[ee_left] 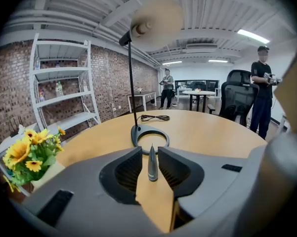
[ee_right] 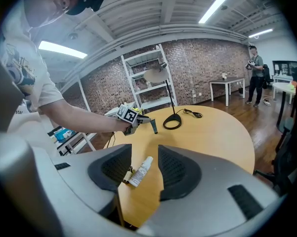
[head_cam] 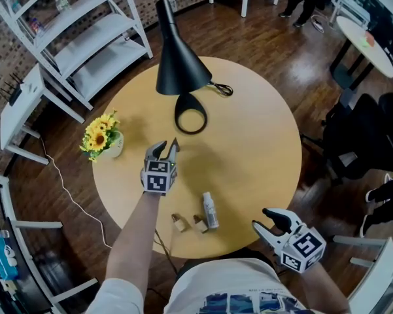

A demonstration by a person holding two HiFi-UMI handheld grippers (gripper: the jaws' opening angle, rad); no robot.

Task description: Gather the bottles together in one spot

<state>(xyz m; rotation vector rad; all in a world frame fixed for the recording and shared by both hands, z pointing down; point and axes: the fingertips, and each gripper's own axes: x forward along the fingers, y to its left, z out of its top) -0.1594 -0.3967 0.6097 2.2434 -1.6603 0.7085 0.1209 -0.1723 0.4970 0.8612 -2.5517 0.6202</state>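
Fingers [ee_left: 127, 171] on your left gripper [head_cam: 165, 149] were released. They stood a narrow gap apart, with the slim dark bottle [ee_left: 152, 166] upright between them, pointed end up, and the pads not squeezing it. You had that gripper over the round table [head_cam: 261, 129], just on your side of the lamp base [head_cam: 190, 114]. The right gripper view showed the slim dark bottle at that gripper's tip, but couldn't tell if its foot touched the wood.

Your right gripper [head_cam: 261, 218] was released too, with its fingers [ee_right: 108, 168] clearly apart and nothing between them. You held it at the table's rim, well nearer you than the lamp base and off to its right.

The white bottle [head_cam: 210, 210] lay on its side, well nearer you than the lamp base and slightly right of it. The left brown bottle [head_cam: 178, 222] and right brown bottle [head_cam: 199, 223] sat almost straight toward you from the lamp base, by the near rim. Upright or tipped, couldn't tell. Those three were bunched, and the dark one was apart from them, much closer to the lamp base.

The sunflower pot [head_cam: 104, 139] stood left of the lamp base. The black shade [head_cam: 176, 61] sat beyond it.
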